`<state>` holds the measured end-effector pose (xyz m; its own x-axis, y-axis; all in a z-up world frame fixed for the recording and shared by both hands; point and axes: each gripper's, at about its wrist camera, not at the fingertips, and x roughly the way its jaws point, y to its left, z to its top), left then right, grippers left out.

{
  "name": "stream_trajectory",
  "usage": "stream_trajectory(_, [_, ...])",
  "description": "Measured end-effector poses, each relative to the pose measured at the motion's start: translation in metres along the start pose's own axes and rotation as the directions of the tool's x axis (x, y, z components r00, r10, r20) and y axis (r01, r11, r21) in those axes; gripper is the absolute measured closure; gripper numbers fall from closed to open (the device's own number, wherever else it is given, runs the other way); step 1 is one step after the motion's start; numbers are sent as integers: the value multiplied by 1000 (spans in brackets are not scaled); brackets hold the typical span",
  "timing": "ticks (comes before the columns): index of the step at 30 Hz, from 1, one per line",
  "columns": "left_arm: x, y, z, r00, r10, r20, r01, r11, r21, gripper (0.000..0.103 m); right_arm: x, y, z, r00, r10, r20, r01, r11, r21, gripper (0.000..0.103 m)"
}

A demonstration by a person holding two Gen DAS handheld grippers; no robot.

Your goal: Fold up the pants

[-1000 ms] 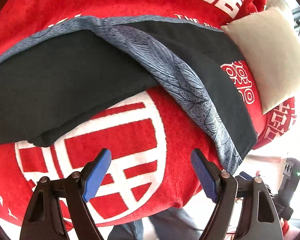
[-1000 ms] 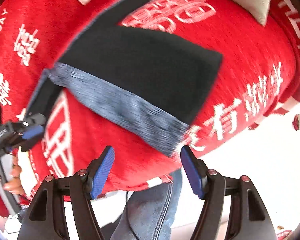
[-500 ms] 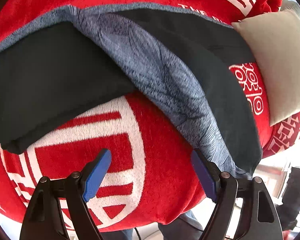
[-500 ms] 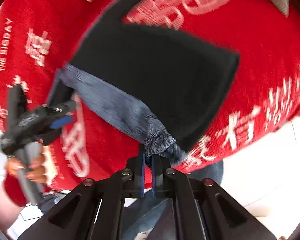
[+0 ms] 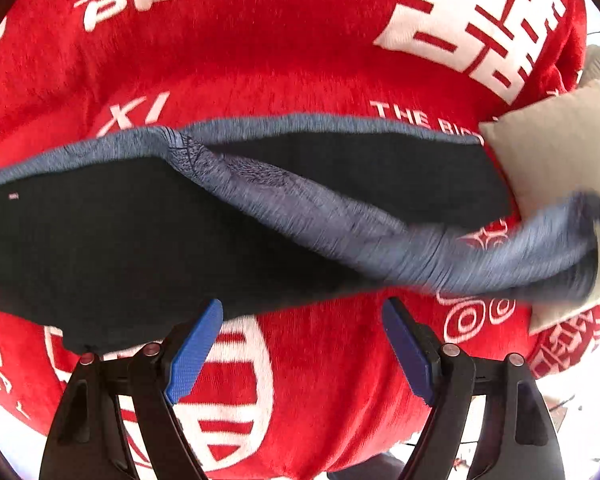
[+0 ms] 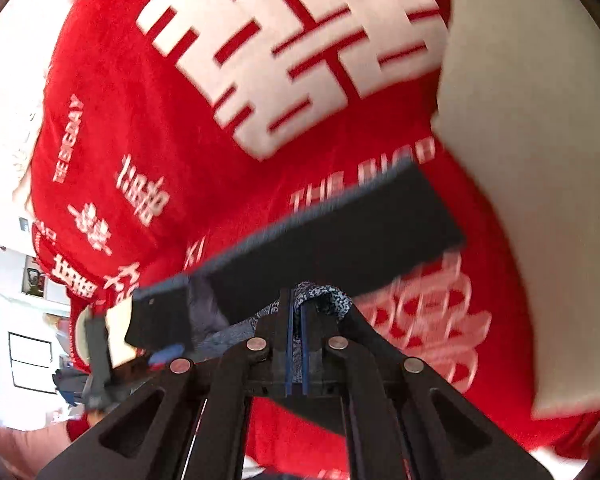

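Right wrist: right gripper (image 6: 297, 322) pinches pants (image 6: 332, 240) hem.

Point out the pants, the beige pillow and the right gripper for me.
pants (image 5: 112, 248), left wrist view, on the flat black panel.
beige pillow (image 5: 556, 152), left wrist view, on its ribbed face.
right gripper (image 6: 297, 320), right wrist view, between the fingertips, shut on a grey fold of the pants.

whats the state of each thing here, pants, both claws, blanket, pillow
pants: partly folded, one end lifted off the blanket
right claw: shut on the grey-blue end of the pants
left claw: open, holding nothing, at the near edge of the pants
blanket: spread flat under the pants
pillow: lying on the blanket at the far end of the pants
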<state>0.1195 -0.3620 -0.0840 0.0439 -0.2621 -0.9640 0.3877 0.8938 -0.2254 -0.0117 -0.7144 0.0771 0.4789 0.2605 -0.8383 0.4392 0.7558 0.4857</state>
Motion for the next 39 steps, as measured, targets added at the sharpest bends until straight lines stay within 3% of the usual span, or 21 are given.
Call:
stream_trajectory(4, [15, -18, 17, 1000, 24, 8, -24, 1000, 11, 21, 26, -10, 65, 999, -51, -6, 51, 999, -15, 100])
stream_trajectory(9, [44, -32, 49, 998, 60, 30, -60, 998, -5, 21, 77, -32, 108, 986, -148, -76, 143, 988, -64, 91])
stream_trajectory(11, [56, -32, 64, 997, 74, 23, -73, 997, -27, 21, 93, -38, 115, 972, -202, -119, 192, 978, -86, 56])
stream_trajectory(13, [61, -32, 75, 996, 90, 30, -88, 995, -43, 21, 92, -37, 118, 963, -254, -94, 244, 964, -108, 32])
stream_trajectory(14, [63, -31, 77, 995, 97, 32, -95, 994, -47, 21, 83, -35, 119, 964, -263, -47, 257, 960, -115, 30])
stream_trajectory(16, [66, -30, 83, 993, 112, 29, -110, 993, -51, 21, 74, -34, 117, 961, -278, -14, 274, 955, -108, 30])
stream_trajectory(18, [70, -29, 87, 992, 128, 21, -127, 991, -47, 21, 73, -40, 113, 952, -304, -40, 299, 950, -85, 33])
stream_trajectory(19, [72, -29, 87, 990, 141, 16, -140, 989, -43, 21, 75, -43, 110, 948, -312, -58, 307, 948, -78, 43])
stream_trajectory(22, [80, -28, 88, 987, 163, 3, -162, 986, -41, 21, 97, -55, 105, 921, -368, -130, 356, 928, -107, 52])
stream_trajectory(27, [88, -25, 87, 983, 181, -13, -182, 982, -50, 21, 145, -70, 109, 885, -416, -208, 385, 906, -174, 55])
stream_trajectory(28, [88, -24, 87, 983, 183, -16, -183, 981, -55, 21, 158, -74, 109, 867, -437, -238, 401, 897, -186, 63])
stream_trajectory(29, [89, -26, 88, 983, 184, -14, -184, 981, -62, 21, 162, -76, 109, 856, -455, -244, 417, 888, -192, 81])
stream_trajectory(30, [86, -25, 89, 983, 182, 0, -182, 981, -68, 21, 162, -77, 112, 857, -462, -227, 426, 884, -193, 82])
stream_trajectory(31, [84, -25, 89, 983, 183, 13, -182, 981, -69, 21, 159, -77, 116, 882, -422, -210, 391, 904, -175, 85])
stream_trajectory(32, [86, -26, 93, 982, 189, 24, -187, 980, -66, 21, 154, -76, 120, 904, -385, -187, 359, 919, -161, 86])
stream_trajectory(33, [88, -26, 95, 980, 199, 27, -197, 978, -61, 18, 151, -75, 124, 906, -389, -167, 363, 917, -167, 86])
stream_trajectory(35, [96, -26, 99, 975, 223, -2, -222, 973, -58, 17, 157, -79, 128, 898, -396, -189, 369, 915, -162, 81])
stream_trajectory(37, [95, -24, 103, 978, 209, -5, -209, 975, -74, 17, 164, -82, 126, 877, -413, -246, 381, 909, -168, 79])
stream_trajectory(39, [87, -25, 107, 976, 213, 38, -210, 975, -68, 17, 158, -77, 124, 871, -428, -240, 392, 902, -184, 66])
